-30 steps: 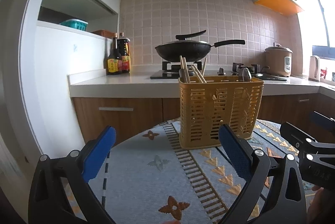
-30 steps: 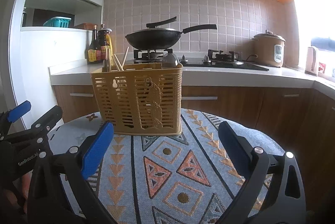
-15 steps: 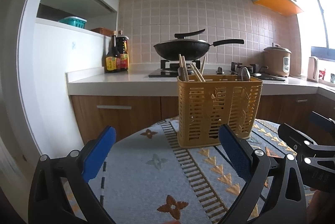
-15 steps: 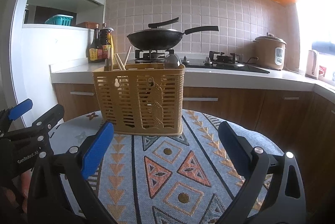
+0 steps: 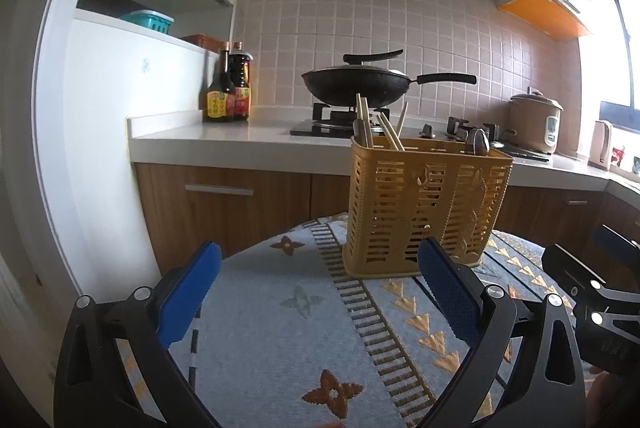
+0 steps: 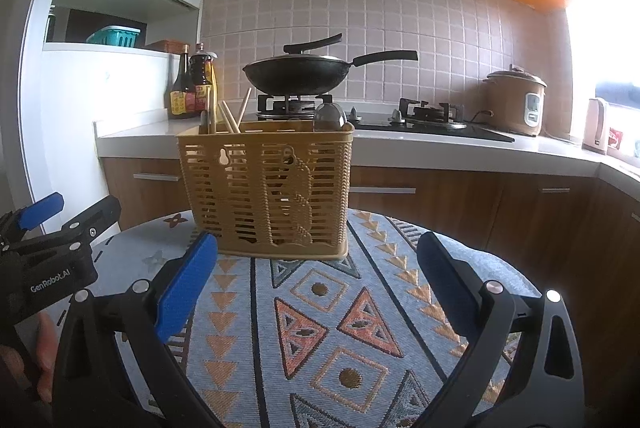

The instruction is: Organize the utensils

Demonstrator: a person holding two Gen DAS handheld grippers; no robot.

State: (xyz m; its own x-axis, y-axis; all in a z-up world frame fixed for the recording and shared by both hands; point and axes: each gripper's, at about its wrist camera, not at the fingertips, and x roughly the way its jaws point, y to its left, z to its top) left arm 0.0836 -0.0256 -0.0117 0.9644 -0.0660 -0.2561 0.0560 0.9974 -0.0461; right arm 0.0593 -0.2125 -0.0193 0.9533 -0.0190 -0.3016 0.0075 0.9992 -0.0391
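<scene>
Utensil basket (image 6: 266,188) on table, left claw (image 5: 320,292) and right claw (image 6: 316,282) wide open, empty

I'm seeing a mustard-yellow slotted basket (image 6: 266,188) sitting on a blue-grey tablecloth (image 6: 328,312) showing orange triangles. I'm noting blue pads (image 6: 186,288) on black fingers.

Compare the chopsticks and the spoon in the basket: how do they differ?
The chopsticks are pale sticks leaning at angles at the basket's left end; the spoon is shiny metal, standing bowl-up near the right end. The chopsticks are several; the spoon is single. Both poke above the rim.
</scene>
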